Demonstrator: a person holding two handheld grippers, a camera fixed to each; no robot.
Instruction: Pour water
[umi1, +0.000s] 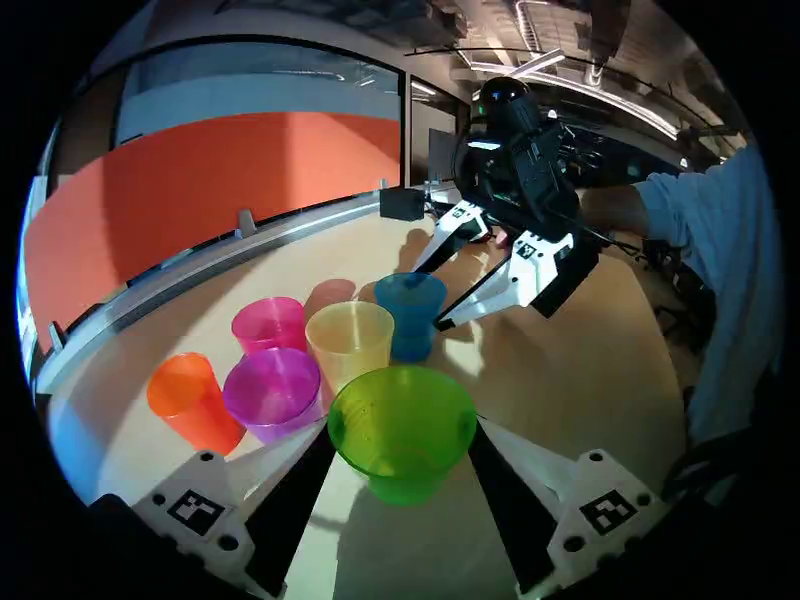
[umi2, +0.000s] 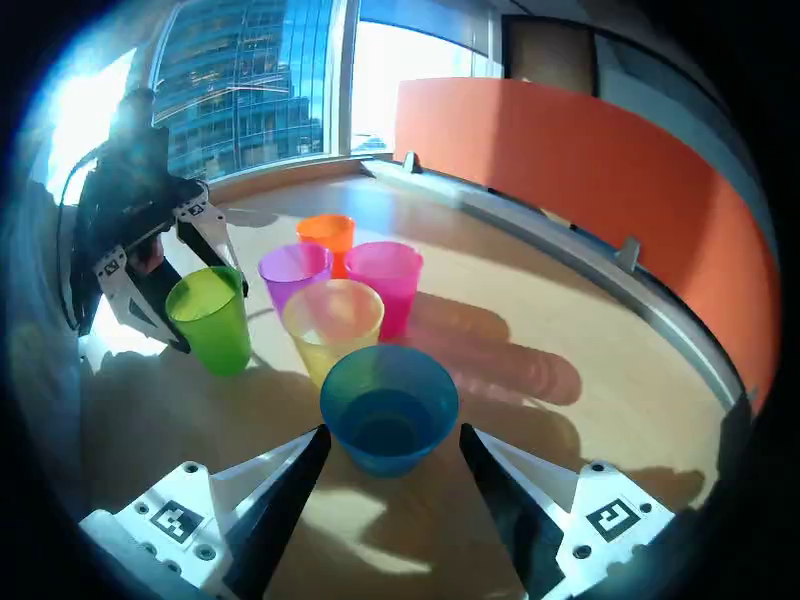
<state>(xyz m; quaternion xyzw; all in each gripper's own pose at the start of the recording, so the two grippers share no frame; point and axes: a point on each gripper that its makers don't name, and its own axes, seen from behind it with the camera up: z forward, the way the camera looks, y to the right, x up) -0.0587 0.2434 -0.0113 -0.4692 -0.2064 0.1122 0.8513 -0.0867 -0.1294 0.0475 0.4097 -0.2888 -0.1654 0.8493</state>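
Left gripper (umi1: 402, 432): fingers spread to cup width. The green cup (umi1: 402, 440) stands upright on the wooden table (umi1: 570, 390), right between the tips. Pads sit at or just off the cup wall, can't tell if they press. Can't tell what's in the cup.

Behind it is a tight cluster, all upright: purple cup (umi1: 272, 392) and orange cup (umi1: 190, 400) to view-left, yellow cup (umi1: 350, 340) straight behind, then pink cup (umi1: 270, 325) and blue cup (umi1: 410, 315).

Right gripper (umi2: 392, 437): fingers also spread, blue cup upright on the table between the tips. Contact can't be confirmed. In the left gripper view its white fingers straddle the blue cup, one tip at the cup's side, the other behind the rim. The cup bottom looks darker, can't tell if that's water.

Right gripper view, past the blue cup: yellow cup just beside it, then purple and pink, orange farthest. The green cup is off to view-left, between the left gripper's fingers.

Far: a light-blue sleeve (umi1: 720, 230) behind the right gripper, an orange partition (umi1: 200, 190) along the table edge, and windows (umi2: 250, 80) with towers outside.
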